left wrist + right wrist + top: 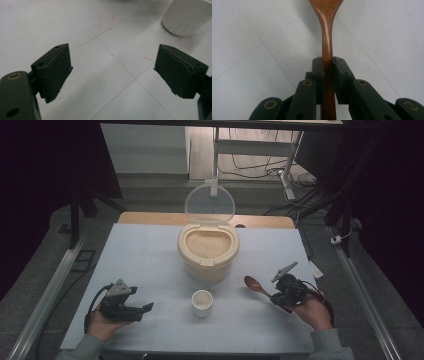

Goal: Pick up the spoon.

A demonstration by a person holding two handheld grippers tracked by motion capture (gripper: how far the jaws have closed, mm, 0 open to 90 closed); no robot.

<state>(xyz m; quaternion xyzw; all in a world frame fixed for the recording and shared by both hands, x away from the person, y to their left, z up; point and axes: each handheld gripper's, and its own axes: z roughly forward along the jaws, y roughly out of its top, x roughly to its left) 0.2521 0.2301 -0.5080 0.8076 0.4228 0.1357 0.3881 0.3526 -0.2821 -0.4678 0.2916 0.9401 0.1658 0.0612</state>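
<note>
The table (150, 250) carries a white sheet ruled with thin lines into squares, and a strip of bare wood shows along its far edge. Near the middle, toward the far side, stands a cream rice bin (208, 262) with its clear round lid (210, 204) tipped up and pale grain filling it. Just nearer, a little left of centre, sits a small white cup (202, 303); it stands apart from the bin. In the left gripper view, faint red marks are drawn on the sheet beside the cup's base. To the right of the cup a brown wooden spoon (255, 285) has its bowl close above the sheet.
</note>
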